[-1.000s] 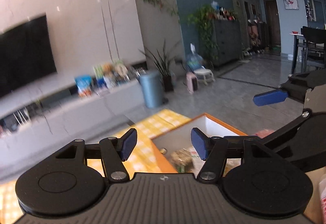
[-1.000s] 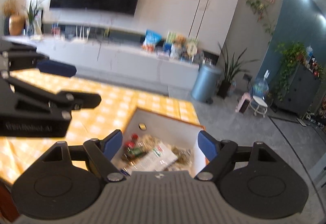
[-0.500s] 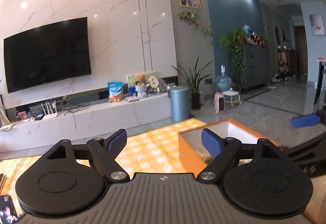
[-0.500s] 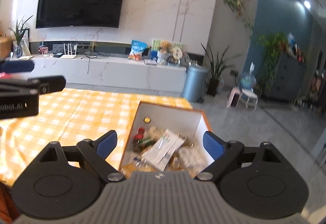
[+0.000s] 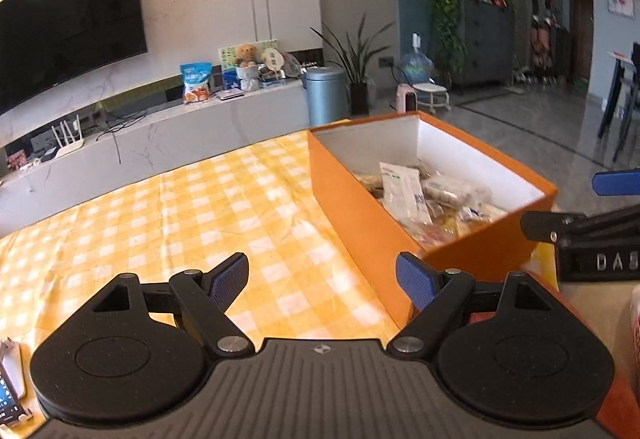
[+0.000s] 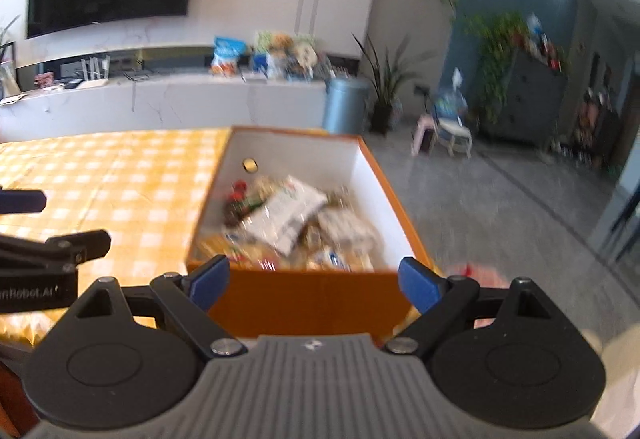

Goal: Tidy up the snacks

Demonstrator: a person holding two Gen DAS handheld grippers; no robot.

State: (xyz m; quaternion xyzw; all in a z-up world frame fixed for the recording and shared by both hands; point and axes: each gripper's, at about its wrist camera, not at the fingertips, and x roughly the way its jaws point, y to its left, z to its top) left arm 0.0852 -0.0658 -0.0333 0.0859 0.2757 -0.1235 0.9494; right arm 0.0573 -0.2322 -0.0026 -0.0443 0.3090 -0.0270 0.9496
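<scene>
Just ahead of both open tongs (image 6: pixel 314 281), orange snack box (image 6: pixel 304 299)

Two black handheld grippers with blue finger pads

The left gripper (image 5: pixel 322 279) and right gripper (image 6: pixel 314 283) share one build: ribbed grey top plate, two round black discs, angled black linkage arms with silver screws (raised lettering marks each side body, only partly readable).

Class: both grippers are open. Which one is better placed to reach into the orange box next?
Probably right. The right gripper faces the orange box squarely; the left gripper points at the checked cloth.
</scene>
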